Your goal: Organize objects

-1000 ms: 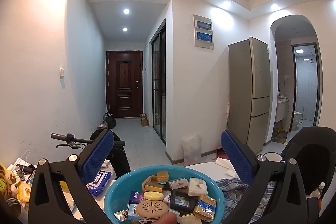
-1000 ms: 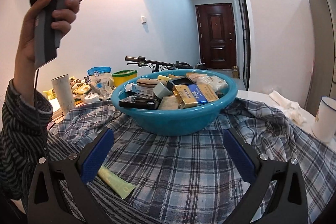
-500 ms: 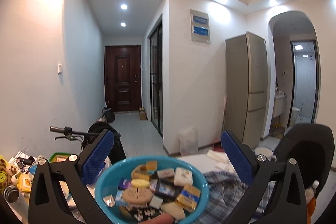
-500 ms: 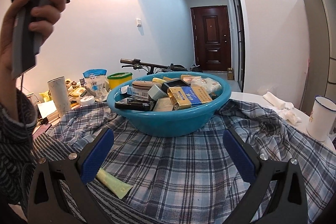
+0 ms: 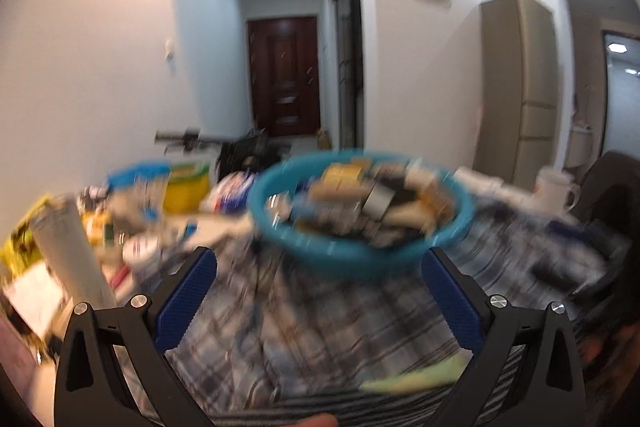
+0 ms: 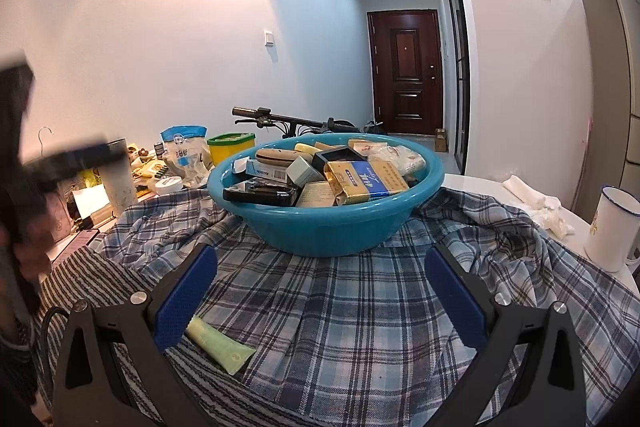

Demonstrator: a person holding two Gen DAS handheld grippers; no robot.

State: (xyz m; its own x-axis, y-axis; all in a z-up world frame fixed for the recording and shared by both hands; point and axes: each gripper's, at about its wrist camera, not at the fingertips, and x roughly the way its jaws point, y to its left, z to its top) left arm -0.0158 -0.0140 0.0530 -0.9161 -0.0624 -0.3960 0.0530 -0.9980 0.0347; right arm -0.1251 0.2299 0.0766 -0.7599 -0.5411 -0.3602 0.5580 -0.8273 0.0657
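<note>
A teal plastic basin (image 6: 326,223) heaped with several small boxes, soap bars and packets stands on a blue plaid shirt (image 6: 360,307) spread over the table. My right gripper (image 6: 320,287) is open just in front of the basin, low over the cloth, with nothing between its blue pads. A pale green tube (image 6: 218,345) lies on the cloth by its left finger. The left wrist view is motion-blurred: my left gripper (image 5: 318,297) is open and empty, short of the basin (image 5: 360,247). The green tube (image 5: 416,379) shows near its right finger.
Left of the basin are a grey cylinder (image 6: 120,179), a blue-white pouch (image 6: 186,153), a yellow tub with green lid (image 6: 232,147) and small clutter. A white enamel mug (image 6: 614,227) and crumpled tissue (image 6: 536,203) sit right. A bicycle handlebar (image 6: 280,119) is behind.
The left gripper has swung down fast from high above the table to cloth level, blurring its view. The right gripper has eased slightly closer to the basin.
</note>
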